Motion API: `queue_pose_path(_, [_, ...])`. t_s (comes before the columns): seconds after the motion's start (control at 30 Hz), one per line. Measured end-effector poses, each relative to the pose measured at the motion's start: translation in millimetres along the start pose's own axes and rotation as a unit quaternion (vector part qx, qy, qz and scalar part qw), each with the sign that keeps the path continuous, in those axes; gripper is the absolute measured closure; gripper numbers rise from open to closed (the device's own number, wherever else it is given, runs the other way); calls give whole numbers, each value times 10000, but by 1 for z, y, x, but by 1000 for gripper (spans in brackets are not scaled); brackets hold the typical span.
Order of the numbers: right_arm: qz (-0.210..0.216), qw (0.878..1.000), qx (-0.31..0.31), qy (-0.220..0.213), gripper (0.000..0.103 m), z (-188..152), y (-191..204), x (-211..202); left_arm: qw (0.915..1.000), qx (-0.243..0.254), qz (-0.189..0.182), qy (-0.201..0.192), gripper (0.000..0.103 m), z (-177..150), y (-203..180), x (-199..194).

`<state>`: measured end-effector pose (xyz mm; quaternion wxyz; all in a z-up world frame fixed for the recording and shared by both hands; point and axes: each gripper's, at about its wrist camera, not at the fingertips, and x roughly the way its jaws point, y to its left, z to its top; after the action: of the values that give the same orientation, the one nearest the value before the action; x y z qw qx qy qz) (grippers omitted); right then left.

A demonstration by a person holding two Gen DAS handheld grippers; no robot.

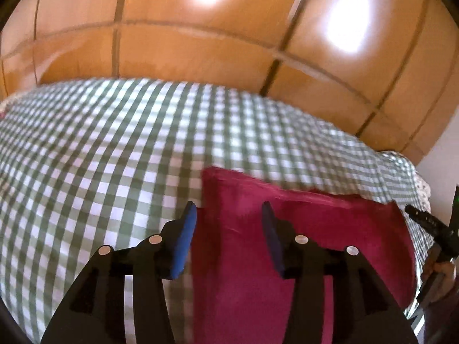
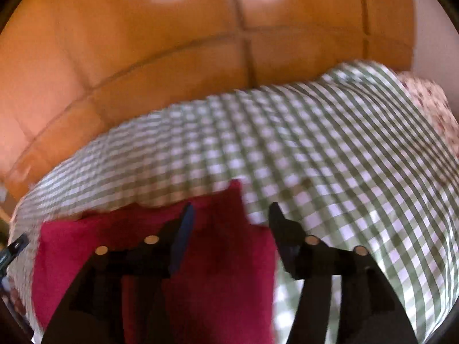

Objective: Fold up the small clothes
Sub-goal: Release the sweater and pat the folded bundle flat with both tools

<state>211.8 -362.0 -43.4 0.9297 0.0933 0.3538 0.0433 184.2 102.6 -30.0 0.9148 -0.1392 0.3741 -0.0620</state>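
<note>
Left gripper (image 1: pixel 229 215): jaws wide apart, nothing between them. The red garment (image 1: pixel 301 243) lies flat on the green-checked bedspread (image 1: pixel 100 157), spreading from between the blue pads (image 1: pixel 183 243) out toward 3 o'clock; its left edge runs just inside the left pad. Right gripper (image 2: pixel 232 215): jaws also wide, holding nothing. There the garment sits from 9 to 6 o'clock, under the left finger, with bare bedspread under the right finger. Wooden wardrobe (image 1: pixel 200 43) stands behind at 12 o'clock.
</note>
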Motion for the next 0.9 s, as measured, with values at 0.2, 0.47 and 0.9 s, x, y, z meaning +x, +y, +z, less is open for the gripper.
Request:
queue_pose_path(0.2, [853,9932,-746,275,28,-49,73,-15,9992,248,-234,201,45,-37,-25,-1])
queue_pose_path(0.47, [365,9912,-927,875,23,-73,100,50,9982,142,77,573,45,-55,-11,35])
queue_pose_path(0.9, [159,9996,-176,176,25,-93,12,-51,9980,604,-21,160,36,-93,-31,-38])
